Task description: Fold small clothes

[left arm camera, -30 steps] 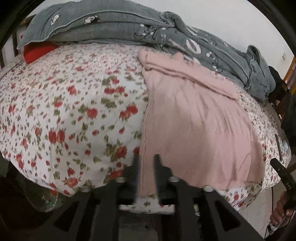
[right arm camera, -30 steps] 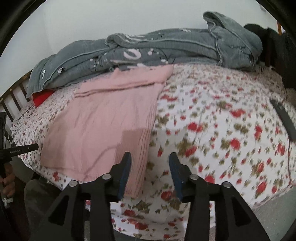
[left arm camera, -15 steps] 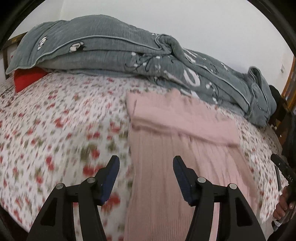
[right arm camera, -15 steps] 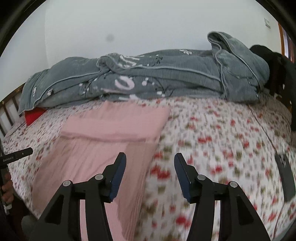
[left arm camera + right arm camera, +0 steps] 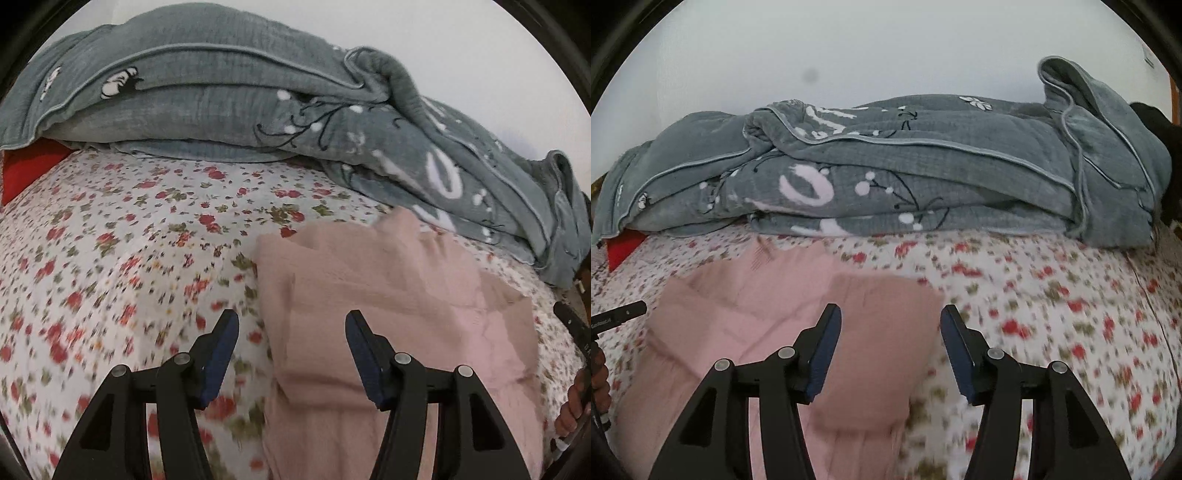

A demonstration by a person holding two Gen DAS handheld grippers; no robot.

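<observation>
We see the pink garment (image 5: 399,317) flat on the floral bedsheet (image 5: 122,258), lower centre-right in the left wrist view. Its far end shows a folded-over band with a small point sticking up, just short of the grey quilt (image 5: 229,92) that is piled along the top of the frame. Some motion blur on the sheet and the near cloth.

Left gripper (image 5: 291,350): jaws spread, nothing between the pads. They have just been opening. The garment's left edge runs up the frame between the two fingers; whether the pads touch the cloth we cannot tell. A red item (image 5: 26,170) pokes out from under the quilt at the left edge. At the right edge we see part of a hand (image 5: 574,406) on the other black tool.

Right wrist view: same pink garment (image 5: 746,314) sits lower left, its right corner under the gap between the fingers. Right gripper (image 5: 891,343): jaws spread too, empty, and they have also just been opening. Left finger is over pink cloth, right finger over bare bedsheet (image 5: 1052,314). Grey quilt (image 5: 923,166) fills the middle band against a white wall (image 5: 849,48). Red item (image 5: 622,247) visible at far left. The black tip of the other tool shows at the left edge.
</observation>
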